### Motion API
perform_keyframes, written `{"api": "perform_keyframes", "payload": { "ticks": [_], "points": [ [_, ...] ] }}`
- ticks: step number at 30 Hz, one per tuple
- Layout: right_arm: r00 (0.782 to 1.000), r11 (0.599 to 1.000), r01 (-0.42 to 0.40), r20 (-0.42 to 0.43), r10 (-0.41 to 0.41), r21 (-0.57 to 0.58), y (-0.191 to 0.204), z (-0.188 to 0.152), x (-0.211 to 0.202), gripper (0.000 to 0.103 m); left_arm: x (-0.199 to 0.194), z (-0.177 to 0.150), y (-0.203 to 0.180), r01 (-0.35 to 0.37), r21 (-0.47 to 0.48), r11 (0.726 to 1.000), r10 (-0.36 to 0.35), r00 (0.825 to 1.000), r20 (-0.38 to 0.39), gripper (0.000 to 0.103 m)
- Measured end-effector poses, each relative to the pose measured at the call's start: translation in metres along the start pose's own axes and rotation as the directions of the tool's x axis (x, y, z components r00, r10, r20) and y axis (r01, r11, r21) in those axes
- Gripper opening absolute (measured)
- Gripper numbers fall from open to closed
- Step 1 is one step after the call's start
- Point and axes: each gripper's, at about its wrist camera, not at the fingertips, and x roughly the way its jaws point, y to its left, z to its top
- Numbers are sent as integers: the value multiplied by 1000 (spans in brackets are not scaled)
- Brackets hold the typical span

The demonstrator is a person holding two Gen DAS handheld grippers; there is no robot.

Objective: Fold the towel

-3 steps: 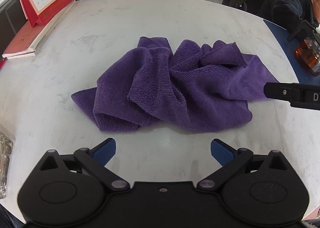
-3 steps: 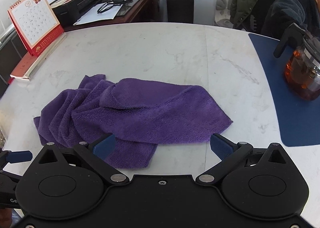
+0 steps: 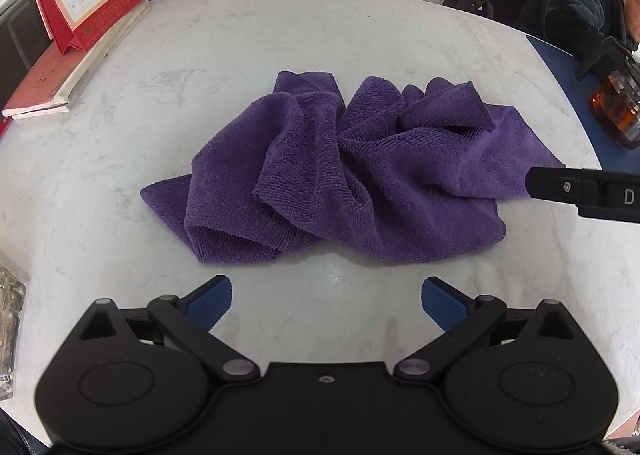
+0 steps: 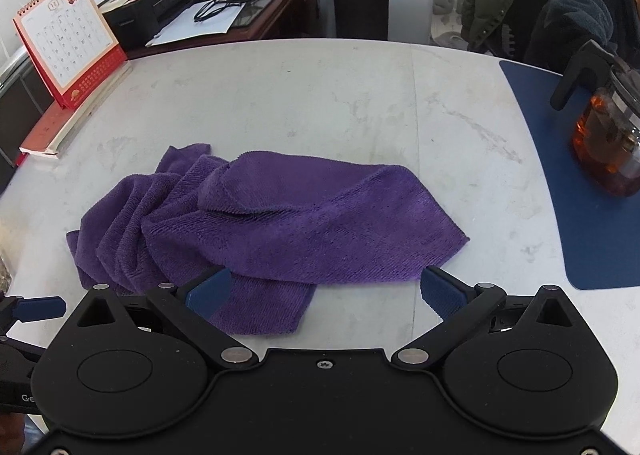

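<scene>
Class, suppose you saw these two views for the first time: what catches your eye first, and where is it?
A crumpled purple towel lies mid-table, unfolded. Both grippers, left and right, hover open just short of it. A red calendar stands far left; a teapot sits on a blue mat at right.

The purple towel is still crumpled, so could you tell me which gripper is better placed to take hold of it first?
Probably the right gripper: it is open, with the towel edge already between its fingers. The left gripper, also open, has bare table between itself and the towel.

One purple towel point(image 3: 344, 171), two grippers, one desk calendar point(image 4: 68, 35), one glass teapot point(image 4: 608, 143), one blue mat point(image 4: 560, 175)
</scene>
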Motion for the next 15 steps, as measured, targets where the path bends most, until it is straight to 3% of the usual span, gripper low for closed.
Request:
{"api": "perform_keyframes", "payload": {
  "ticks": [15],
  "points": [
    [1000,1000,1,-31,-1,-7,8,-1,5,103,0,-2,-4,-1,-2,1000,1,1000,-22,102]
  ]
}}
